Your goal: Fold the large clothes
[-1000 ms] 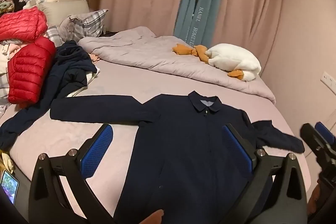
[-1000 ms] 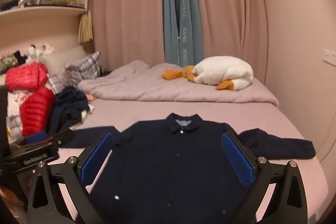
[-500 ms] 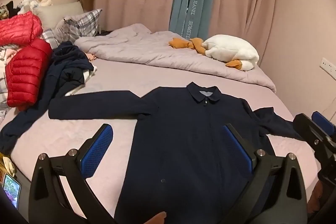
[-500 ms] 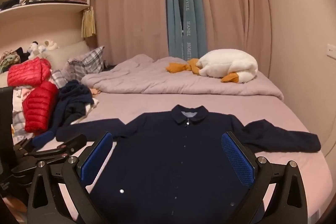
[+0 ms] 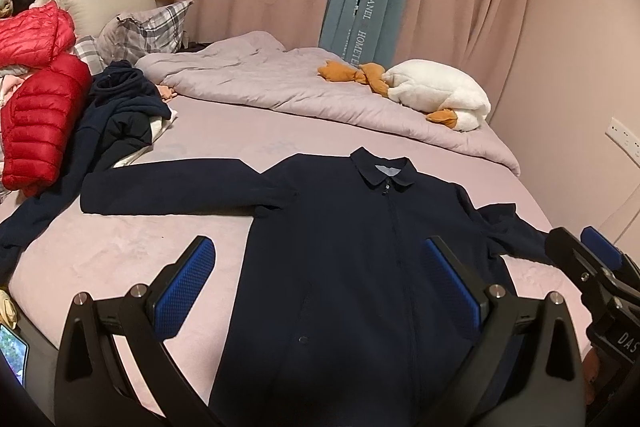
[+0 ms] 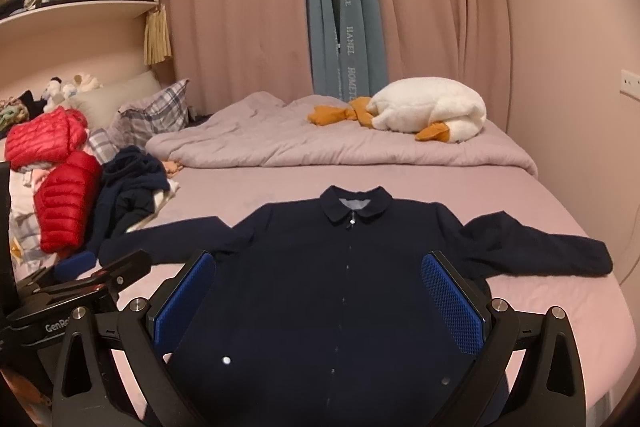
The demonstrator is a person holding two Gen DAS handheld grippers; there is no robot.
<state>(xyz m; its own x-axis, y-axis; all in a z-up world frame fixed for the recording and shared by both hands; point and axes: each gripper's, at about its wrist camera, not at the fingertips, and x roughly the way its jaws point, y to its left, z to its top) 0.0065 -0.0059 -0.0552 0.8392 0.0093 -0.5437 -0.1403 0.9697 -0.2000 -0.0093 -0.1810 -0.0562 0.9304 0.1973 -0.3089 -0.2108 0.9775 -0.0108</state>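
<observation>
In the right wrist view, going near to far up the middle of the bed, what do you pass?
Right gripper, open, above the hem → navy jacket spread flat → its collar → bare pink sheet → bunched lilac duvet → white goose plush → pink curtains.

Left claw (image 5: 320, 283) agape, level; right claw (image 6: 320, 295) agape, level.

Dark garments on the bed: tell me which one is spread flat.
The collared navy jacket below the open tongs, sleeves stretched out. The other dark clothes lie crumpled beside the red puffer jacket.
</observation>
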